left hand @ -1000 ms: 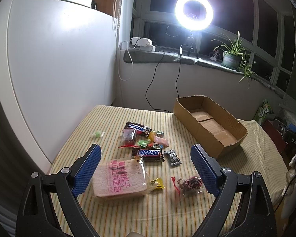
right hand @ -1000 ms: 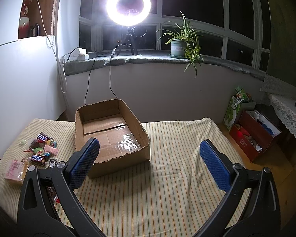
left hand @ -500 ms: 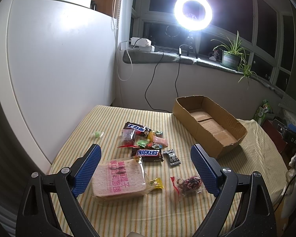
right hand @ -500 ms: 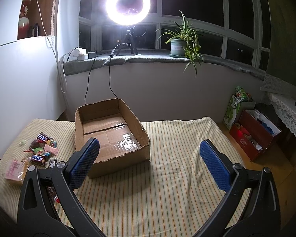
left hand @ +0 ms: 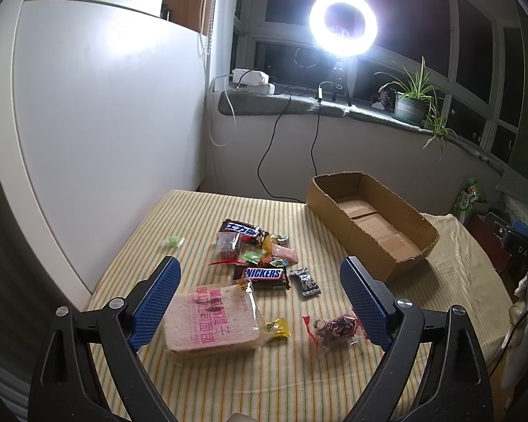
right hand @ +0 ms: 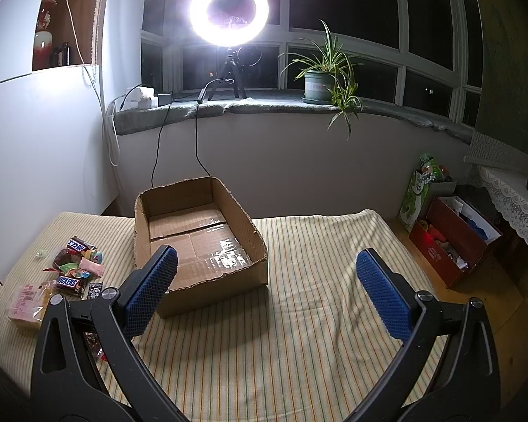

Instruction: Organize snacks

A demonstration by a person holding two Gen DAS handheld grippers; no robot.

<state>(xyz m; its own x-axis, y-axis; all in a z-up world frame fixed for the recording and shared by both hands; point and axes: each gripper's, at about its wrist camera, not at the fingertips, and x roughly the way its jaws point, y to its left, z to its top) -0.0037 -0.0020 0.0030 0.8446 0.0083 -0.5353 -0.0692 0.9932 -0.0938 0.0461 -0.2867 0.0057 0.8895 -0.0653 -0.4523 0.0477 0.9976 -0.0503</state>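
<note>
A pile of snacks lies on the striped table: a bagged bread slice [left hand: 213, 318], a Snickers bar [left hand: 264, 274], a dark chocolate bar [left hand: 242, 229], a red candy bag [left hand: 336, 327], a small black packet [left hand: 306, 282] and a green candy [left hand: 172, 242]. An empty cardboard box [left hand: 369, 218] stands to their right. My left gripper [left hand: 260, 304] is open, hovering above the bread and Snickers. My right gripper [right hand: 264, 286] is open and empty, above the cloth in front of the box [right hand: 197, 239]. The snacks [right hand: 70, 270] show at its left.
A white cabinet wall [left hand: 88, 123] borders the table on the left. A ring light [right hand: 228, 10] and potted plant [right hand: 320, 81] stand on the windowsill behind. A red box [right hand: 454, 242] and green bag [right hand: 422, 183] sit on the floor to the right.
Both grippers have barely moved; the left view has shifted very slightly. Nothing was taken hold of or let go.
</note>
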